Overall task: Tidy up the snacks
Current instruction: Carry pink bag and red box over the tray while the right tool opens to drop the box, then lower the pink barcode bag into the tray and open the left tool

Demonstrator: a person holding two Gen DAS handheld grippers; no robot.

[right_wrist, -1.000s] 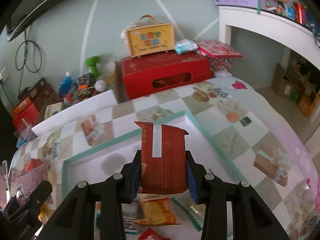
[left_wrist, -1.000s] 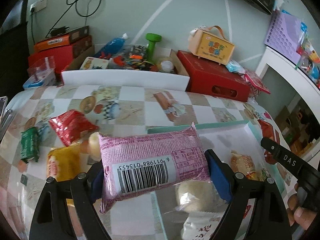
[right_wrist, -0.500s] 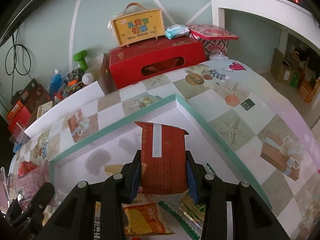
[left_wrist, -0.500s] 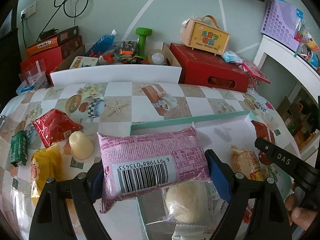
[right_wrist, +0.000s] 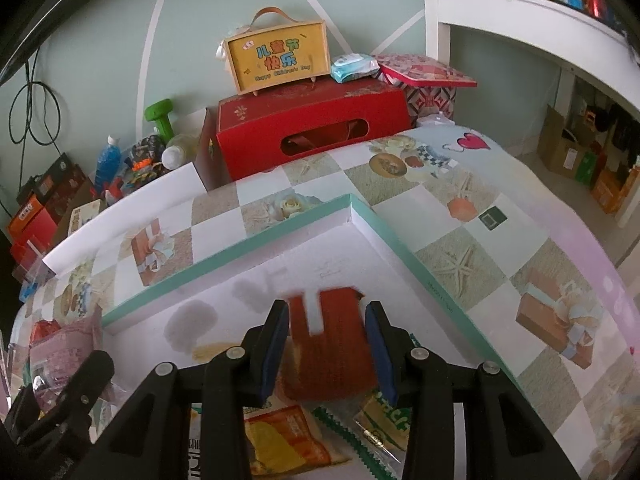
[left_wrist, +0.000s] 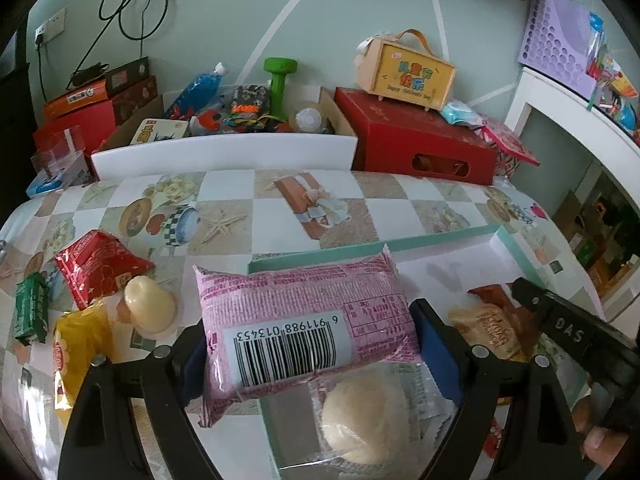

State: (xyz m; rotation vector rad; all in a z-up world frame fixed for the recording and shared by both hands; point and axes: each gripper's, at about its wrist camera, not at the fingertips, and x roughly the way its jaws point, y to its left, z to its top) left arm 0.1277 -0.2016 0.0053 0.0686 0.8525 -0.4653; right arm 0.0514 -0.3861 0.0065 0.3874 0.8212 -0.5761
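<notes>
My left tongs are clamped on the pink snack packet by its two short ends. The packet's long axis runs crosswise, from 9 o'clock to 3 o'clock in the left wrist view, with the barcode side up and its far edge tilted slightly upward toward 1 o'clock. It hangs above the near left corner of the white tray with the teal rim, over a clear-wrapped pale round bun at 6 o'clock.

My right tongs stand slightly apart around the red snack packet. This packet's long axis runs along the tongs, from 6 o'clock to 12 o'clock, its white label strip toward 12. It is blurred, and gaps show between it and both blue pads, so I cannot tell whether it rests on the tray floor. It lies inside the tray, above an orange packet and a green-edged packet.

On the table at 9 o'clock of my left tongs lie a red pouch, a pale jelly cup, a yellow packet and a green bar.
</notes>
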